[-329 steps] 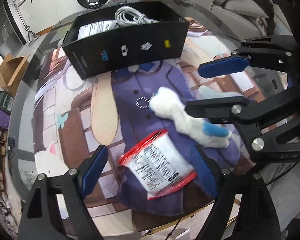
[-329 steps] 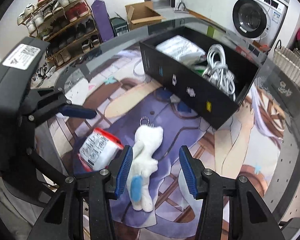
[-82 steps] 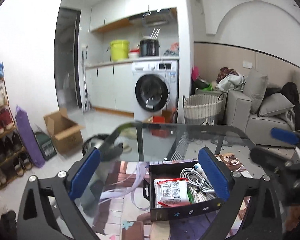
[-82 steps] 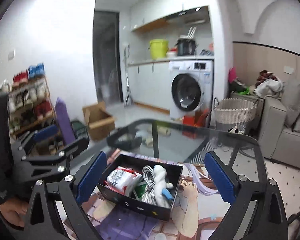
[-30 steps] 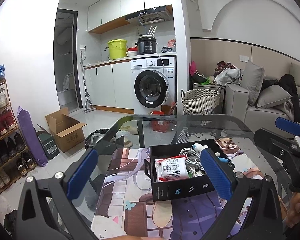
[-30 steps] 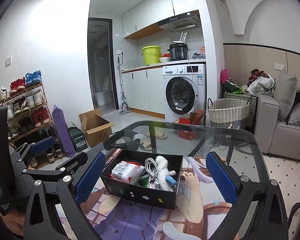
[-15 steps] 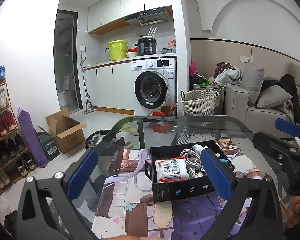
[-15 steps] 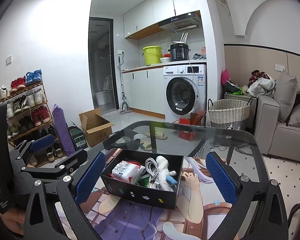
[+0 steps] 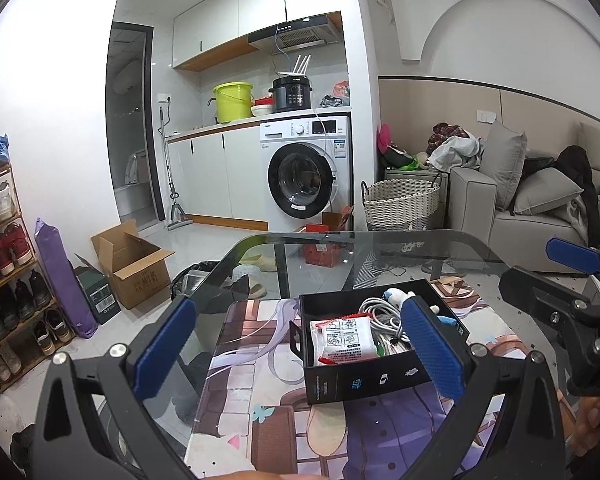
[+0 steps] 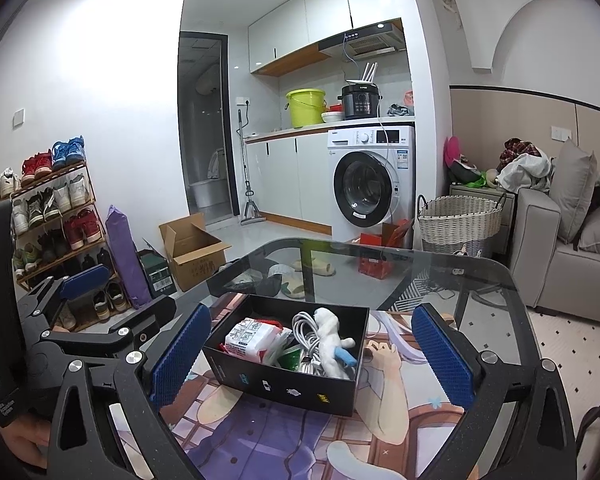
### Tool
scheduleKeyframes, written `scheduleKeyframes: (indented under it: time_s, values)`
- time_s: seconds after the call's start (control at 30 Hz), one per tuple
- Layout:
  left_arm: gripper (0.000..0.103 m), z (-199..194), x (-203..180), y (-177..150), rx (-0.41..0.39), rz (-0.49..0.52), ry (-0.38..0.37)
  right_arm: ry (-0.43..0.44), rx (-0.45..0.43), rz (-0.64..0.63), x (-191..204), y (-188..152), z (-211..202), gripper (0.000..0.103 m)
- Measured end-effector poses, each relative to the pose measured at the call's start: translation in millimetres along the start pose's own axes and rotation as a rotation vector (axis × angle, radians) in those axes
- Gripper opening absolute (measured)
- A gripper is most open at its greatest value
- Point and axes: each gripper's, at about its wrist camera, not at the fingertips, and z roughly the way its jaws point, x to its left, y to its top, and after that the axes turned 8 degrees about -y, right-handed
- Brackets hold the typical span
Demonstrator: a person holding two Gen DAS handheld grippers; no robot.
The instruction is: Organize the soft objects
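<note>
A black box (image 10: 300, 390) (image 9: 364, 382) stands on a printed mat on the glass table. Inside it lie a white packet with red edges (image 10: 256, 338) (image 9: 346, 338), a coil of white cable (image 10: 304, 330) (image 9: 380, 312), and a white plush toy with a blue tip (image 10: 334, 342) (image 9: 396, 295). My left gripper (image 9: 296, 354) is open and held back from the box, nothing between its blue pads. My right gripper (image 10: 310, 356) is open too, empty, raised in front of the box. Each gripper shows at the side of the other's view.
The mat (image 10: 292, 436) covers the near part of the glass table (image 10: 452, 276). Beyond are a washing machine (image 9: 306, 176), a wicker basket (image 9: 400, 204), a grey sofa (image 9: 512, 220), a cardboard box (image 9: 130, 262) and a shoe rack (image 10: 56, 216).
Eleven seconds ago the packet and plush lay on the mat between my fingers; now both are in the box. Both grippers have lifted away; over the last second nothing visibly moves.
</note>
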Motion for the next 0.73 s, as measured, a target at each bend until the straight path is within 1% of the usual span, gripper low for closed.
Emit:
scheduleKeyframes:
  time_s: [0.73]
  values:
    - [0.103, -0.1, 3.9, -0.2, -0.005, -0.012, 0.012, 0.000, 0.006, -0.005, 2.3, -0.1, 3.0, 0.102]
